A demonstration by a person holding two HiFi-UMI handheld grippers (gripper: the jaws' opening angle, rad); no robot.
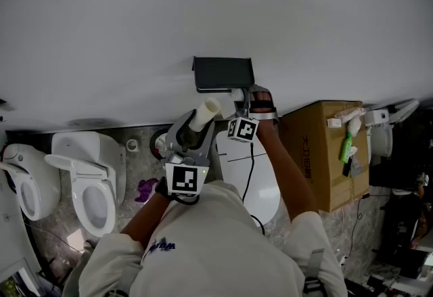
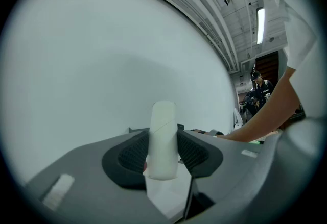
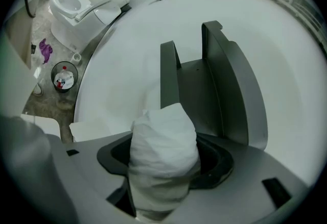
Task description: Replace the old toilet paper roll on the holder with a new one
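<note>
**Head view.** White shirt on the wearer's shoulders, nearest the lens.
- Item 1: left gripper, jaws closed on a bare cardboard tube. The tube sticks out past the jaw tips toward the wall.
- Item 2: right gripper, jaw tips just below the dark holder, which is fixed to the wall. Its load is too small to read in this view.
- Also present: 1 cardboard box, well out to the side of the right jaws.

**Left gripper view.**
- The tube stands upright between the 2 pads, and both pads press its sides.
- It carries no paper, so it is judged to be the spent core, already off the holder.
- Only plain wall lies beyond the jaw tips.

**Right gripper view.**
- The jaws are clamped on a white new roll, squeezed somewhat out of round.
- The holder lies directly ahead of the jaw tips, near but not touching the roll. Its 2 side plates have nothing between them.
- A bin and a toilet are far off to the side.

**Status, judged.**
- Done: removal of the old roll.
- Outstanding: seating the new roll in the holder, releasing it, and disposing of the tube.
</note>
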